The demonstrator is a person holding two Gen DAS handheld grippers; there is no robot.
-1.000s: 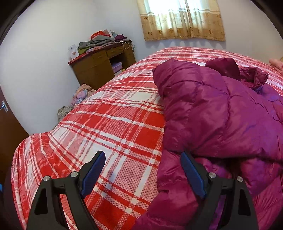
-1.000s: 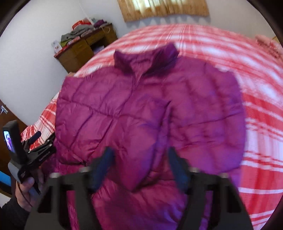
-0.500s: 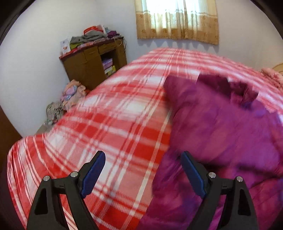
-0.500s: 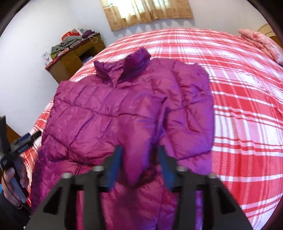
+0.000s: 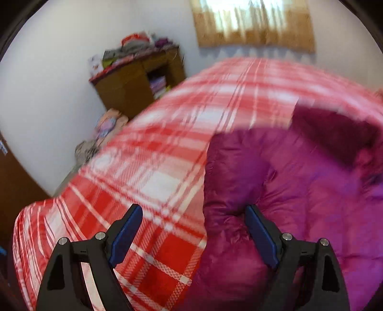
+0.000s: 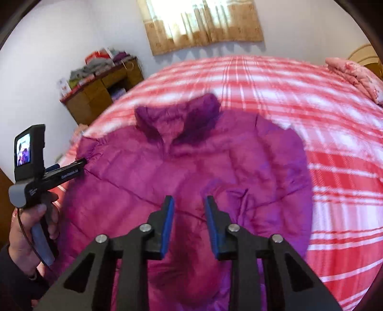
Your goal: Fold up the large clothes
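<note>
The right gripper [image 6: 188, 216] hung over the magenta puffer jacket [image 6: 191, 167], its fingers [image 6: 167, 222] narrowly parted around nothing. At the jacket's left edge, the left gripper [image 5: 194, 235] had fingers [image 5: 126, 229] spread wide. The jacket lay flat on the red plaid bed [image 6: 335, 167], collar toward the curtain [image 6: 203, 21] beyond.

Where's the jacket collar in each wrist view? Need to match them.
Left wrist: collar at right, upper middle, blurred, dark.
Right wrist: collar at centre, above the tongs.
Shared landmark: wooden cabinet by the wall, upper left in both.
</note>
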